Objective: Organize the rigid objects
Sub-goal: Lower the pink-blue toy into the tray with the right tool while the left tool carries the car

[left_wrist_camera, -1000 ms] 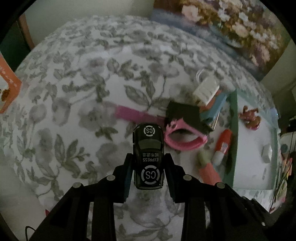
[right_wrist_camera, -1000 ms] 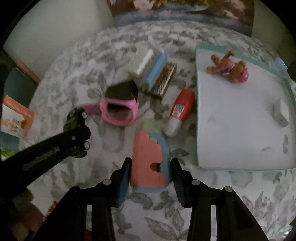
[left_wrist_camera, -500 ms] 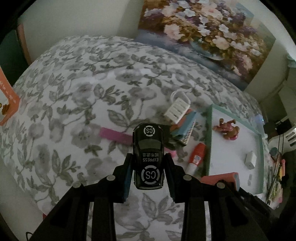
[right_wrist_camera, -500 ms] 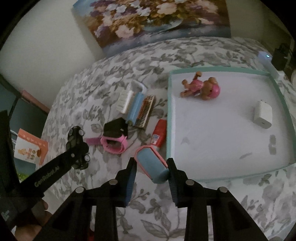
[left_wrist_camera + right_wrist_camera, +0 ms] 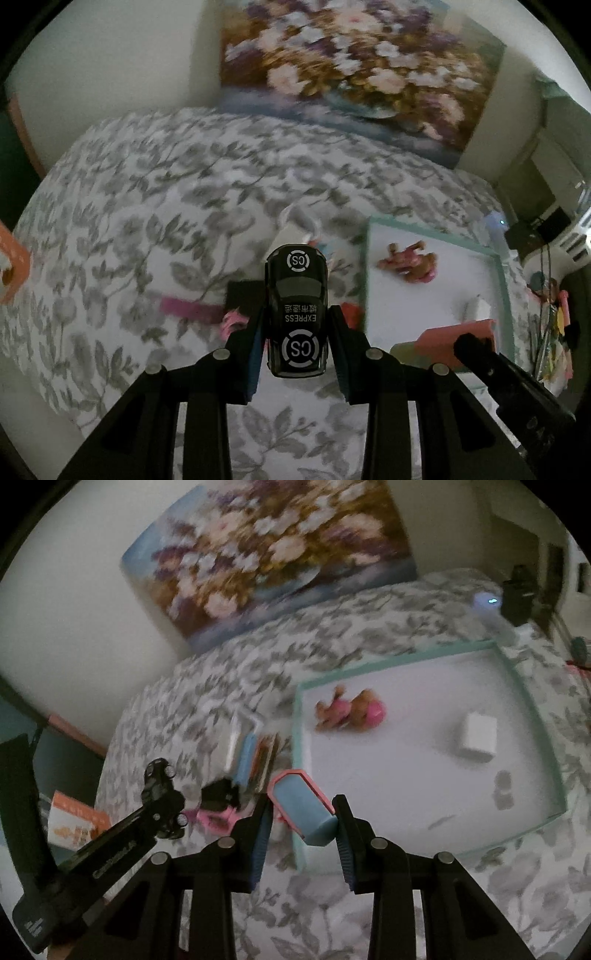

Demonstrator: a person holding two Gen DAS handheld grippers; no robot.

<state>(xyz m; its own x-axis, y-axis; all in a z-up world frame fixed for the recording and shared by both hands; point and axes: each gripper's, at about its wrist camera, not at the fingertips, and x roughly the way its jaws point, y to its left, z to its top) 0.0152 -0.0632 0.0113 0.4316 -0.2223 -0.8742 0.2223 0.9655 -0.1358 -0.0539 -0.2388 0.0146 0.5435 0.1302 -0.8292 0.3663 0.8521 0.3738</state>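
Observation:
My left gripper is shut on a black toy car marked "CS EXPRESS", held above the floral bedspread. My right gripper is shut on a blue and pink block, held tilted above the near left corner of the teal-rimmed white tray. A pink doll and a white cube charger lie in the tray. In the right wrist view the left gripper and its car are at the left. The left wrist view shows the right gripper's block over the tray.
On the bedspread left of the tray lie a pink watch, a black box, a blue case with a striped item and a red bottle. An orange booklet sits off the bed's left side. A flower painting leans against the wall.
Both grippers rose and swung toward the tray. The right one closed on the blue and pink block and lifted it off the bedspread. The car stayed in the left gripper.

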